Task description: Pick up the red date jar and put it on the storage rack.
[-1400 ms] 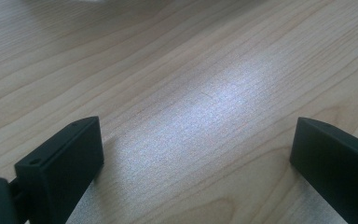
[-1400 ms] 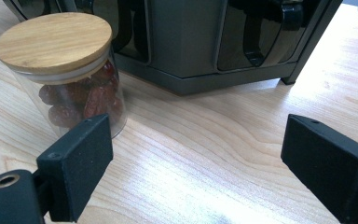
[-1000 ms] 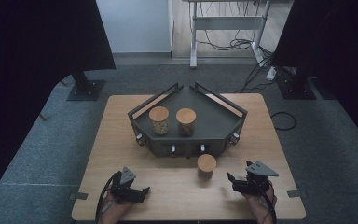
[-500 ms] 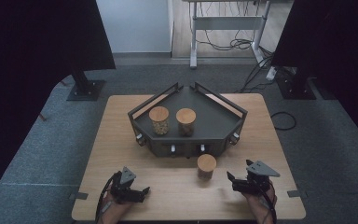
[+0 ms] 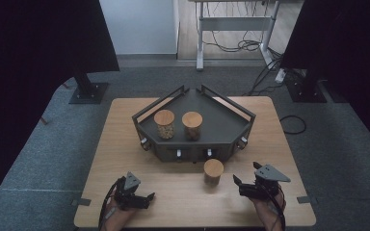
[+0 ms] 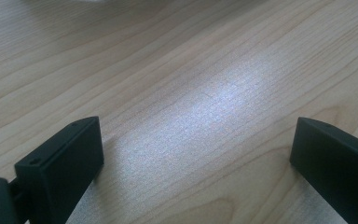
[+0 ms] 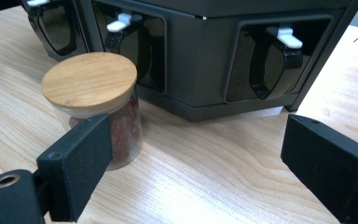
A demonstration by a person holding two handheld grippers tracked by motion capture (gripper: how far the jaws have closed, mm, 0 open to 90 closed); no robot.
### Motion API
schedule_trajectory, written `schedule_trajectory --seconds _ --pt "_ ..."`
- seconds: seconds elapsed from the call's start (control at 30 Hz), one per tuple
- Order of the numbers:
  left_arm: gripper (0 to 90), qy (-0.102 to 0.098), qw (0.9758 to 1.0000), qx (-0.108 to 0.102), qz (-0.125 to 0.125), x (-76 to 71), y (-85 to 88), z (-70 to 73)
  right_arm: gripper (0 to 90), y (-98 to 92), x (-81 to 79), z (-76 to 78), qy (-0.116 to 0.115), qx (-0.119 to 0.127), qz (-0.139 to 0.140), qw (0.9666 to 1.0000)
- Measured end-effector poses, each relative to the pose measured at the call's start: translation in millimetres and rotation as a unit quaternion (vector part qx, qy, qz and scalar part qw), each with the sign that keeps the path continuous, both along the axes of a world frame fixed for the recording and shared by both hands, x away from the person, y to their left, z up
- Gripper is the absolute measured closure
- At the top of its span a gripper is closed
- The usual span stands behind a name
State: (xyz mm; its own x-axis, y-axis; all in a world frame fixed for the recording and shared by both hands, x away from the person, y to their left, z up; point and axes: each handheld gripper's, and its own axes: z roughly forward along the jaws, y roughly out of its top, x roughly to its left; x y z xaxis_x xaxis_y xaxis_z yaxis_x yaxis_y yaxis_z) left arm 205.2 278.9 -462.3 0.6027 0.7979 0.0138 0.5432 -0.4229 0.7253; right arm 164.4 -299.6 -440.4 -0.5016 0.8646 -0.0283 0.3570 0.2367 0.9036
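Observation:
A glass jar (image 5: 213,172) with a wooden lid stands on the wooden table (image 5: 125,139), just in front of a dark grey angular rack (image 5: 224,118). Two more wood-lidded jars (image 5: 164,123) (image 5: 192,125) stand on top of the rack. My right gripper (image 5: 245,173) rests near the front right, open, a little to the right of the lone jar. In the right gripper view the jar (image 7: 89,80), with reddish contents, stands beyond the left jaw, and the right gripper (image 7: 198,123) holds nothing. My left gripper (image 5: 147,198) lies at the front left, and in its own view the left gripper (image 6: 196,130) is open over bare wood.
The rack's front (image 7: 205,56) has dark recesses with white-tipped levers (image 7: 286,36). Both hands sit close to the table's front edge. Two black stands (image 5: 89,89) (image 5: 308,86) flank the table on grey carpet; a cable (image 5: 294,125) lies at the right.

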Motion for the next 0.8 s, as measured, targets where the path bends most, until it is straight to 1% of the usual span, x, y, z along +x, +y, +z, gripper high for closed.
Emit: schedule_trajectory --seconds 0.8 --pt "2.4 0.000 1.0000 0.000 0.000 0.0 0.0 0.1 8.4 5.1 1.4 5.8 -0.015 0.017 0.016 0.9996"
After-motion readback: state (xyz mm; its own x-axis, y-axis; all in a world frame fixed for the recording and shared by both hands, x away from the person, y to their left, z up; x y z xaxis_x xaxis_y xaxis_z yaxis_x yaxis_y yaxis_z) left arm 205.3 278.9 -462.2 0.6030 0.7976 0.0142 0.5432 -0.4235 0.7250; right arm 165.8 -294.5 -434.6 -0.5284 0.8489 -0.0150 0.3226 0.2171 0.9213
